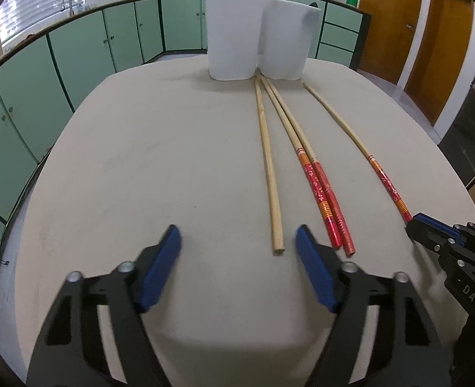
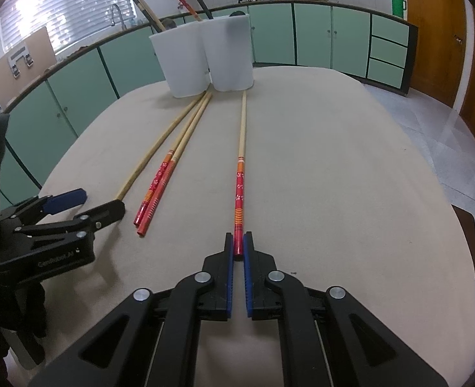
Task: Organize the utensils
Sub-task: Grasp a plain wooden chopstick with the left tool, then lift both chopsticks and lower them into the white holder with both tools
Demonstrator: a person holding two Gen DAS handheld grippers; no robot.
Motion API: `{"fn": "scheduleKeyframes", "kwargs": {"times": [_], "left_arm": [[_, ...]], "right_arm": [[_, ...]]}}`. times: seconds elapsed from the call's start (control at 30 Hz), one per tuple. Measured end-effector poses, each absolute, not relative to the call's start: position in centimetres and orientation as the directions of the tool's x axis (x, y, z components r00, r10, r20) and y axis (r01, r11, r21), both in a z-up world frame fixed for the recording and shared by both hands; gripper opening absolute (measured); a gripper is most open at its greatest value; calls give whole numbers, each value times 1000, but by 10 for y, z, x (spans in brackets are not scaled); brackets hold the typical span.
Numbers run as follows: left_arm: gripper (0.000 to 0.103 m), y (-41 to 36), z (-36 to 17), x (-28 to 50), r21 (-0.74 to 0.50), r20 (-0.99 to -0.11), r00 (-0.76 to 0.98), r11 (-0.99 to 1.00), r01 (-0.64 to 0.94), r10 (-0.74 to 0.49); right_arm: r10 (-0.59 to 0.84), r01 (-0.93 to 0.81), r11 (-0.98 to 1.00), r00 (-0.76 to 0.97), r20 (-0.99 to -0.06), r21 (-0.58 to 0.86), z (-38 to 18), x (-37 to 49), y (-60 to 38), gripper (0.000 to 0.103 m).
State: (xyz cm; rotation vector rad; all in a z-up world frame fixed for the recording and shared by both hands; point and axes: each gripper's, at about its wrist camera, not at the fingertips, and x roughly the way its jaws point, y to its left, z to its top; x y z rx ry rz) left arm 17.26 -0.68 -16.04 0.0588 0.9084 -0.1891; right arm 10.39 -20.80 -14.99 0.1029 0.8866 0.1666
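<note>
My right claw (image 2: 238,245) pinches the red end of a lone chopstick (image 2: 241,148) lying on the worktop (image 2: 350,167); my left claw (image 1: 237,242) hovers spread wide beside the plain bamboo chopstick (image 1: 268,164).

The black plastic body of the right gripper (image 1: 413,225) bears pale letters "DAS". The black plastic body of the left gripper (image 2: 100,203) carries a faint line reading roughly "Gendrobot AI", not sharp.
</note>
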Motion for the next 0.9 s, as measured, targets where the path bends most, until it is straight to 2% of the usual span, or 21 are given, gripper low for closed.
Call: {"fn": "scheduleKeyframes", "kwargs": {"times": [0.2, 0.27, 0.57, 0.9], "left_arm": [[16, -17, -159, 166, -38, -780, 599, 969, 245, -182], [8, -22, -159, 165, -34, -779, 597, 965, 261, -189], [6, -18, -155, 165, -60, -774, 600, 966, 253, -205], [6, -7, -117, 150, -41, -711, 673, 967, 252, -205]], "right_arm": [[177, -101, 984, 621, -764, 146, -150, 104, -207, 7], [172, -101, 985, 623, -763, 140, -150, 103, -206, 6], [188, -108, 982, 637, -748, 155, -146, 101, -209, 6], [183, -107, 983, 692, -698, 152, -119, 96, -217, 6]]}}
